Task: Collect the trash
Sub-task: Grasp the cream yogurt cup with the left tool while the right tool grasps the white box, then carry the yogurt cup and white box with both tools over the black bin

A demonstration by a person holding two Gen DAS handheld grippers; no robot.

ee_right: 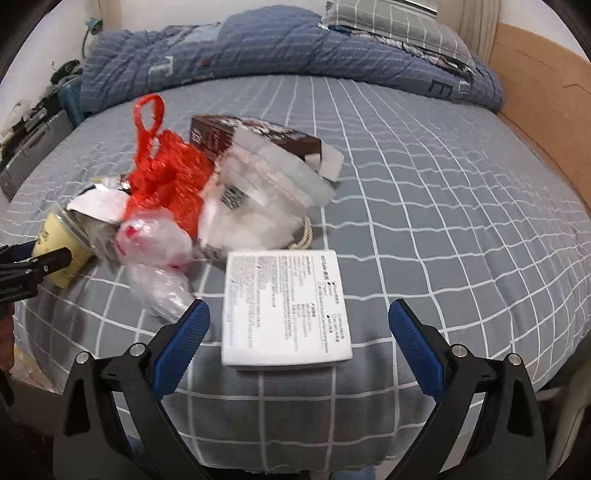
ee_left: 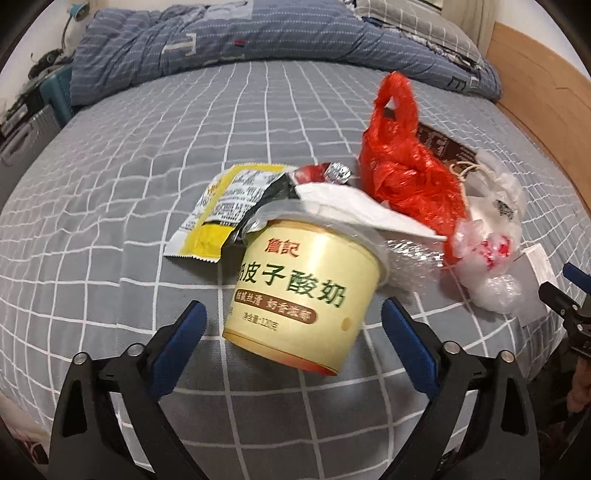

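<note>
A pile of trash lies on the grey checked bed. In the left wrist view a cream yogurt cup [ee_left: 306,291] leans with a peeled lid, between the fingers of my open left gripper [ee_left: 293,317], which do not touch it. Behind it lie a yellow snack wrapper [ee_left: 218,210], a red plastic bag [ee_left: 406,162] and crumpled clear plastic [ee_left: 487,254]. In the right wrist view my open right gripper [ee_right: 299,317] straddles a flat white printed box [ee_right: 286,306]. The red bag [ee_right: 166,177], a brown carton [ee_right: 251,136], a white bag [ee_right: 258,210] and the cup [ee_right: 62,247] lie beyond.
A folded blue quilt [ee_left: 258,40] and a pillow [ee_right: 399,22] lie at the head of the bed. A wooden bed frame [ee_left: 535,96] runs along the right side. Cluttered shelves [ee_left: 22,110] stand at the left. The bed's front edge is just under both grippers.
</note>
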